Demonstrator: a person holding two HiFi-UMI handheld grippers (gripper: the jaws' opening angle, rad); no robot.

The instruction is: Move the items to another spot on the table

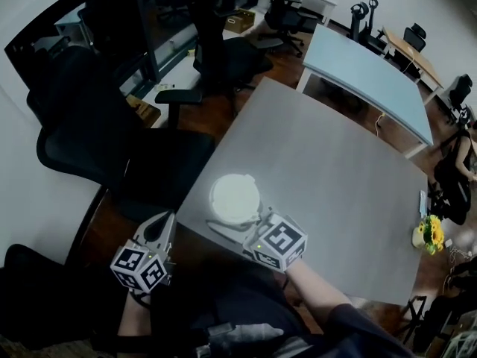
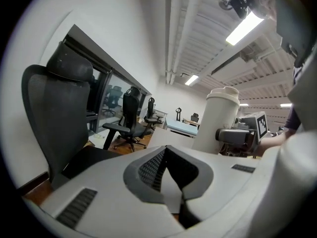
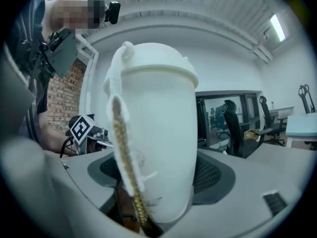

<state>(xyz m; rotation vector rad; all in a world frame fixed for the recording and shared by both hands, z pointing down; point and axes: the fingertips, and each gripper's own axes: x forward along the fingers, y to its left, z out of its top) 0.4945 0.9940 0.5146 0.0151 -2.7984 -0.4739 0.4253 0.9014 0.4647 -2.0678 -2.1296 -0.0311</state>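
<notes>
**Q:** Which step is being shown here?

**A:** The carry. My right gripper [image 1: 242, 224] is clasping the white lidded cup [image 1: 234, 198] by its lower body, 1 pad on each side. The cup's braided cord [image 3: 121, 148] is hanging in front. The cup is sitting over the near left corner of the table [image 1: 335, 170]. Whether its base is touching the top, I cannot tell.

**Q:** And the other tool?

**A:** My left gripper [image 1: 159, 230] is hovering just off the table's edge, its 2 jaws pressed together on nothing.

**Q:** What is the next move calling for?

**A:** In my judgement, it is calling for a level carry toward the bare middle. The tall cup needs holding upright and setting down gently before I let go.
</notes>
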